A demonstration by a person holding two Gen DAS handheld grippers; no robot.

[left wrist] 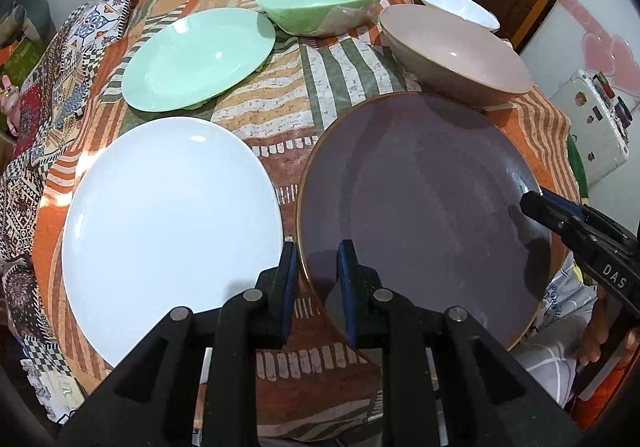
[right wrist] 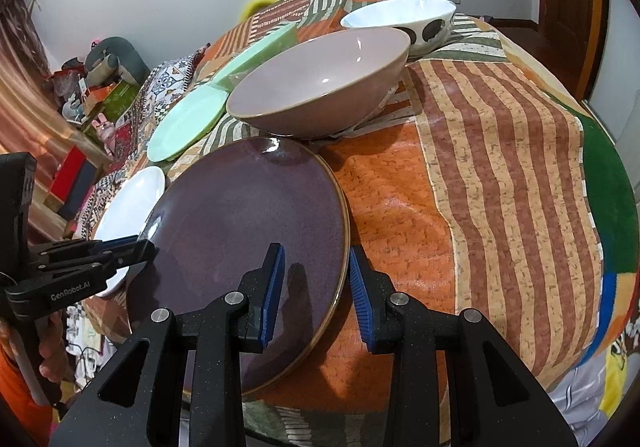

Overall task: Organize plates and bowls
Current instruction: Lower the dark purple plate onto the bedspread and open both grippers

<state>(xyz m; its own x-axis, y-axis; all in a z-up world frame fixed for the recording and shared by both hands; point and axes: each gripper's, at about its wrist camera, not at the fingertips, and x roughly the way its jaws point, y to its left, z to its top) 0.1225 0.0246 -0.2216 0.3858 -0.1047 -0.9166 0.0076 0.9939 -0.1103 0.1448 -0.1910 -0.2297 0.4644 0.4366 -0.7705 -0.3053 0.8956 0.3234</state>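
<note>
A large purple plate [left wrist: 420, 207] [right wrist: 240, 227] with a thin gold rim lies at the near edge of the table, partly overhanging it. My left gripper [left wrist: 318, 275] [right wrist: 136, 251] is shut on its left rim, one pad on each side. My right gripper [right wrist: 316, 283] [left wrist: 536, 205] is shut on the opposite rim, one pad over the plate's face and one outside the edge. A white plate [left wrist: 168, 227] [right wrist: 128, 211] lies just left of it. Behind sit a green plate [left wrist: 196, 59], a green bowl [left wrist: 320, 3], a mauve bowl [left wrist: 456, 47] [right wrist: 320, 87] and a spotted white bowl [right wrist: 400, 15].
A patchwork cloth [right wrist: 480, 167] in orange, brown and green covers the table; its right half is bare of dishes. A white fridge with magnets [left wrist: 596, 119] stands past the right edge. Boxes and toys [right wrist: 100, 87] pile up beyond the left side.
</note>
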